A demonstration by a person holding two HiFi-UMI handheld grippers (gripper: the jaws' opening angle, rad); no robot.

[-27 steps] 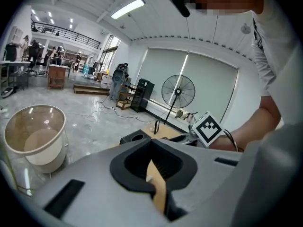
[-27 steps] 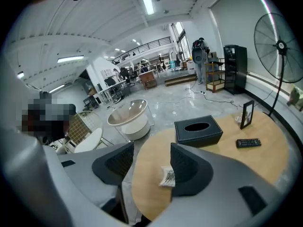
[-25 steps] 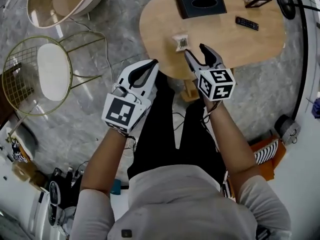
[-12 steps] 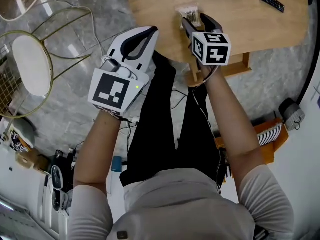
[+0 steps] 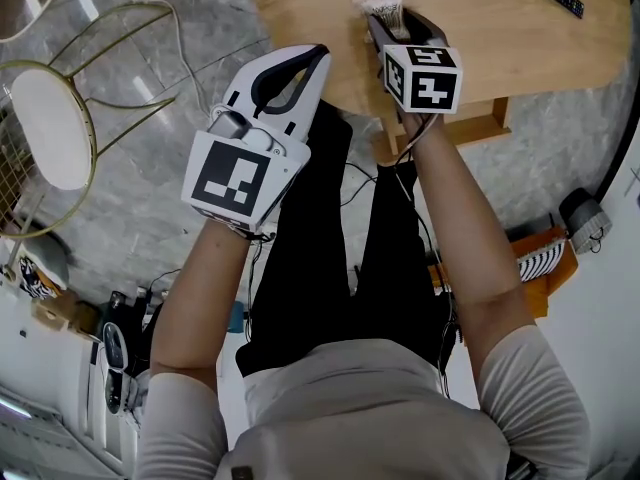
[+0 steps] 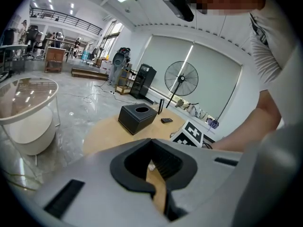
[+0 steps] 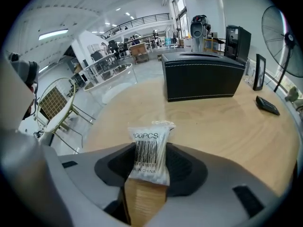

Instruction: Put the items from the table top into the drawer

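A small clear plastic bag [image 5: 383, 6] with a barcode label lies near the front edge of the round wooden table [image 5: 490, 48]. My right gripper [image 5: 392, 26] points steeply down over it. In the right gripper view the bag [image 7: 150, 150] lies between the jaws of the right gripper [image 7: 150, 171]. The jaws have just been closing and stand close along its sides, and the bag looks unsqueezed. My left gripper [image 5: 308, 63] hangs off the table's edge over the person's legs. The fingertips of this left gripper [image 6: 158, 176] meet, and nothing is in them.
A black tissue box [image 7: 203, 77], a remote [image 7: 267, 104] and a small picture frame [image 7: 258, 72] sit farther back on the table. A wire chair with a white seat [image 5: 45, 128] stands on the floor at the left. A standing fan [image 7: 289, 41] is behind the table.
Both grippers have come down towards the table. The right gripper, which stood beside the bag a second ago, now has it between its jaws. The left gripper stays shut and empty.
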